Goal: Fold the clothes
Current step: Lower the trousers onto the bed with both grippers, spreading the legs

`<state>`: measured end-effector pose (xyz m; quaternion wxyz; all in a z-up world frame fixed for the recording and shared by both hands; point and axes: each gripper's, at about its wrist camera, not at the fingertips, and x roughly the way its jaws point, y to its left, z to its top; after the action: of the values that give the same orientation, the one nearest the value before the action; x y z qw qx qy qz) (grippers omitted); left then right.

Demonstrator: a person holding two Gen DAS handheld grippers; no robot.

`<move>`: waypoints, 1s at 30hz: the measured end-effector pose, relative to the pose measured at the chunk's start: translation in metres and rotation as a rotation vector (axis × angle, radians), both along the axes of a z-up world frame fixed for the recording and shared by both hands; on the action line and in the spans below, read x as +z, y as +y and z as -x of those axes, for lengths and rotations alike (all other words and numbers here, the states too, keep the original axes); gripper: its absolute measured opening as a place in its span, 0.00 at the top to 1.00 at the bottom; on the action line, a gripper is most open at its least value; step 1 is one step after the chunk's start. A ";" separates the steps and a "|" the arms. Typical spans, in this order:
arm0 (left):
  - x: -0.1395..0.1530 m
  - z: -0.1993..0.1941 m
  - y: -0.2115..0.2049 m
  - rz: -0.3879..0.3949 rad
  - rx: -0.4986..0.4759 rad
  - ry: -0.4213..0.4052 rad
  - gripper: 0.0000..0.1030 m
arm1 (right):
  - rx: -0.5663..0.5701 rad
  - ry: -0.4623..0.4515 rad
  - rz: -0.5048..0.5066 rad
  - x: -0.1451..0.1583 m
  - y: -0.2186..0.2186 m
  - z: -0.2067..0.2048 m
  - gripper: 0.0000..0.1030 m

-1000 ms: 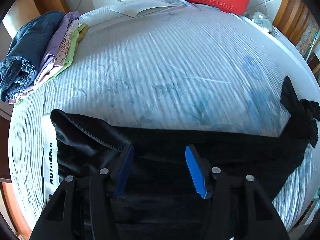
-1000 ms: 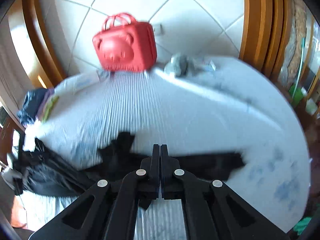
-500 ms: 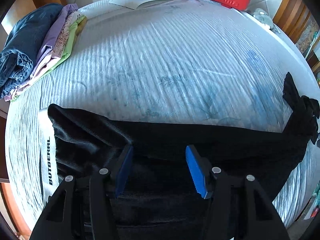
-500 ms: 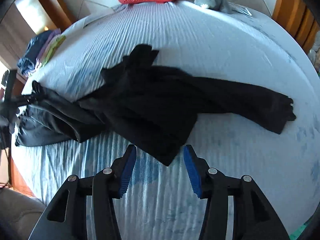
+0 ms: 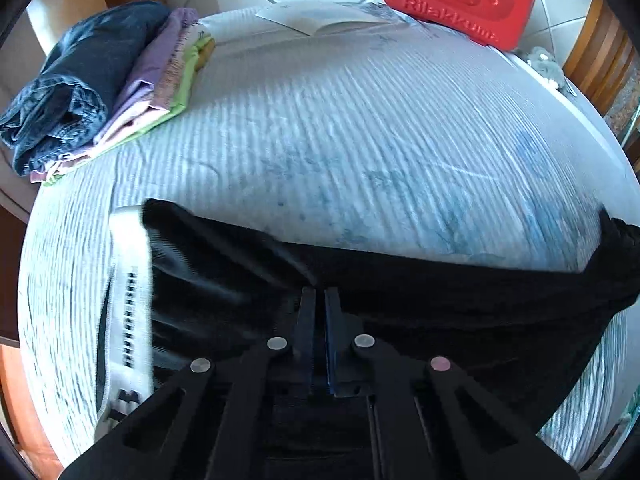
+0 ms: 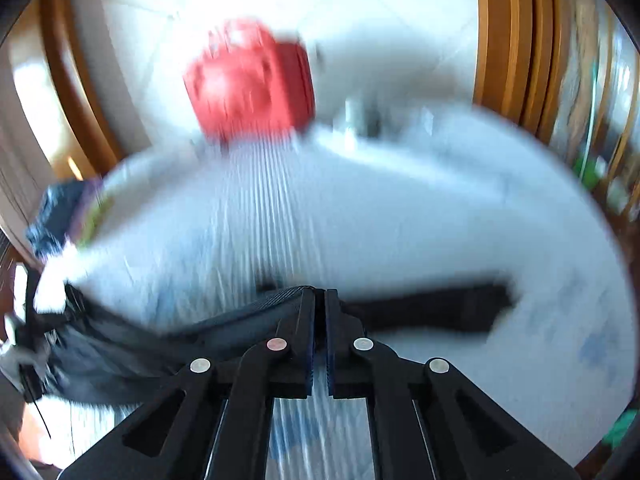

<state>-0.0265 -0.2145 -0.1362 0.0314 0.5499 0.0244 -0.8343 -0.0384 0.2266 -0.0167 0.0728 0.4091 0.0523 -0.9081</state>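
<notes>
A pair of black trousers (image 5: 440, 300) with a white waistband (image 5: 130, 280) lies across the near part of a striped pale-blue bed (image 5: 360, 140). My left gripper (image 5: 319, 296) is shut on the black fabric near the waist end. In the blurred right wrist view my right gripper (image 6: 319, 296) is shut on the trousers' edge (image 6: 256, 308), and one leg (image 6: 448, 308) stretches to the right on the bed (image 6: 360, 208).
A stack of folded clothes (image 5: 100, 92), dark denim on top, sits at the bed's far left. A red Rilakkuma case (image 5: 460, 0), an open booklet (image 5: 320, 18) and a grey soft toy (image 5: 540, 62) lie at the far edge. Wooden furniture (image 6: 520, 40) stands on the right.
Both grippers were open half a second ago and have now closed on the black trousers. The right wrist view has swung upward and is motion blurred.
</notes>
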 end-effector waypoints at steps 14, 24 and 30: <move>0.005 0.013 -0.025 0.006 0.137 0.028 0.97 | -0.086 -0.011 0.021 0.039 0.045 0.107 0.54; 0.018 -0.016 -0.050 0.016 0.189 0.025 0.92 | -0.149 -0.328 0.118 -0.062 0.097 -0.018 0.54; 0.012 -0.005 -0.052 -0.002 0.166 0.035 0.81 | -0.145 -0.359 0.177 -0.074 0.096 -0.039 0.53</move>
<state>-0.0218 -0.2667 -0.1238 0.0994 0.5315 0.0711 -0.8382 0.0005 0.3226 -0.0912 0.0512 0.5590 -0.0709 -0.8246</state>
